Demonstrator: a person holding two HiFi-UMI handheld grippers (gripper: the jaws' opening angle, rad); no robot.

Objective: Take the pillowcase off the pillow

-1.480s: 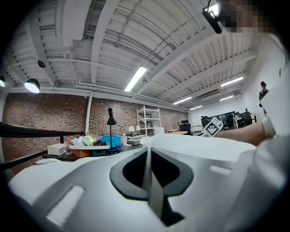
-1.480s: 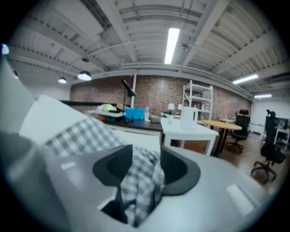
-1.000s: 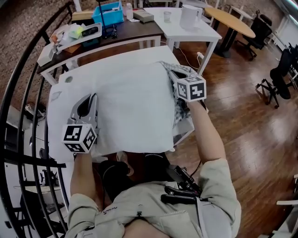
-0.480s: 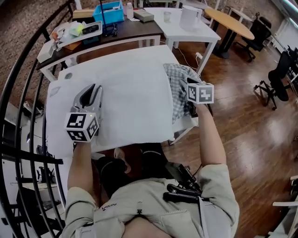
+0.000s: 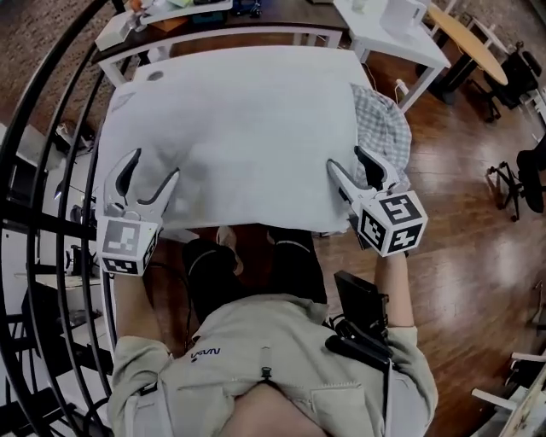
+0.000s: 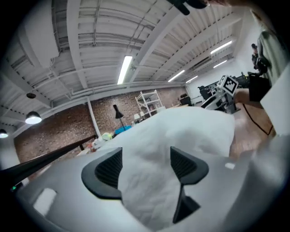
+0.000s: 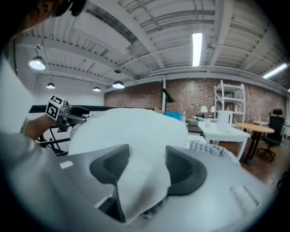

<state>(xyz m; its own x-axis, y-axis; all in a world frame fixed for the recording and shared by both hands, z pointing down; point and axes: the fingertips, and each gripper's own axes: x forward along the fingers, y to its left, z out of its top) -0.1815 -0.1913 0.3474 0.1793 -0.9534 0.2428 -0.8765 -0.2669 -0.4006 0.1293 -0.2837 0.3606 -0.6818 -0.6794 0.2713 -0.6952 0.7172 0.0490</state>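
A large white pillow (image 5: 247,128) lies bare on the table. The grey checked pillowcase (image 5: 382,128) sits bunched against its right end, also visible in the right gripper view (image 7: 213,147). My left gripper (image 5: 153,168) is at the pillow's near left corner. Its jaws have just been opening and stand wide, with white pillow fabric (image 6: 149,181) loose between the pads. My right gripper (image 5: 348,159) is at the near right corner. Its jaws have also just been opening, and a white corner (image 7: 145,181) hangs between them ungripped.
A cluttered desk (image 5: 171,17) stands behind the table and a white table (image 5: 401,34) at the back right. A black curved railing (image 5: 34,171) runs down the left. Wooden floor (image 5: 461,171) and an office chair (image 5: 529,171) lie to the right.
Both grippers drew back toward the table's near edge and their jaws opened. The right one left the checked pillowcase, and the left one let go of the pillow.
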